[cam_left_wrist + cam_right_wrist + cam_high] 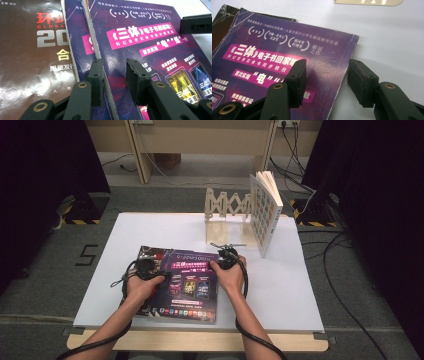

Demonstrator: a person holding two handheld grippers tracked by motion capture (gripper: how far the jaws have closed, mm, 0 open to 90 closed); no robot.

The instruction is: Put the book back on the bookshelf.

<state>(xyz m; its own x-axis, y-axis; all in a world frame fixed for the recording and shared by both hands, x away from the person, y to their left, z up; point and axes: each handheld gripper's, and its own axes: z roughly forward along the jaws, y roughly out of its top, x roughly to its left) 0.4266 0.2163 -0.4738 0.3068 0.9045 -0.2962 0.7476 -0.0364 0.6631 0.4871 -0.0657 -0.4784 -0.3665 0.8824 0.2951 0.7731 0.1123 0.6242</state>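
White table (280, 285): purple magazine (192, 282) overlaps others; lower magazines' covers mostly hidden.

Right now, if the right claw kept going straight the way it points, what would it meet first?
Probably the right edge of the top purple magazine, which its open jaws straddle just ahead of the right claw. Beyond lies bare white table; depth is uncertain.

The person's arms are bare, with no sleeves. Each hand holds a black plastic gripper (145, 268), and the other black plastic gripper (227, 256) looks the same. Thick black cables (255, 336) trail from them. The jaws are flat black blocks with small brass-coloured rivets (82, 85).
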